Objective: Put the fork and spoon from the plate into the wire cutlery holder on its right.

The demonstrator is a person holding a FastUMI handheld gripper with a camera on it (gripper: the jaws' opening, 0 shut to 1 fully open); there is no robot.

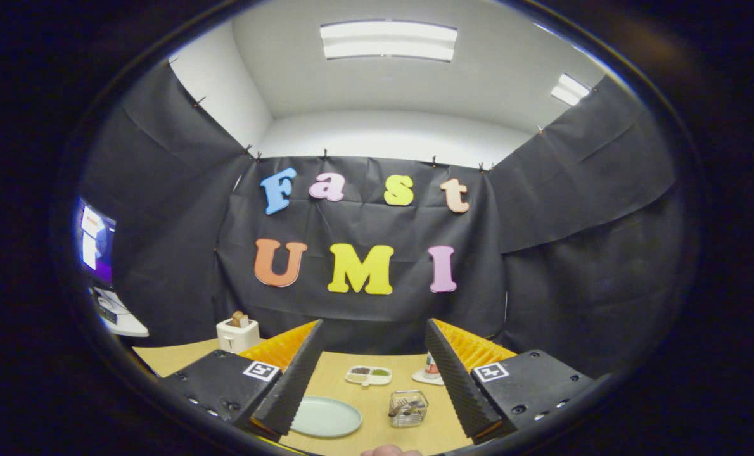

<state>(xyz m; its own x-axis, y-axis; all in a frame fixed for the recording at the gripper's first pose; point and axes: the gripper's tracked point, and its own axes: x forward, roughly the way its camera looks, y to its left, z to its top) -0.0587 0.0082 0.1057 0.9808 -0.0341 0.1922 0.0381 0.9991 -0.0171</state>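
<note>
A toaster with a slice standing in it sits at the far left corner of the worktop, close to the black cloth wall and beyond the left finger. Nearer, the pale green plate lies flat and bare on the wood, its left rim tucked under the tip of the left finger. Bare worktop runs from the plate's right rim across to the wire cutlery holder, so the two stand apart with a clear lane between. The fork and spoon lie inside the holder, handles leaning to the left; which is which cannot be told at this size. Behind that lane, toward the wall, a white divided dish with dark and green fillings lies flat. To its right a small cup on a white saucer is half hidden by the right finger.

The gripper is held high and level, looking far over the worktop. Its jaws stand wide apart with nothing between them; plate, holder and dish all show in the gap. A bit of a hand shows at the near edge, just below the holder.
</note>
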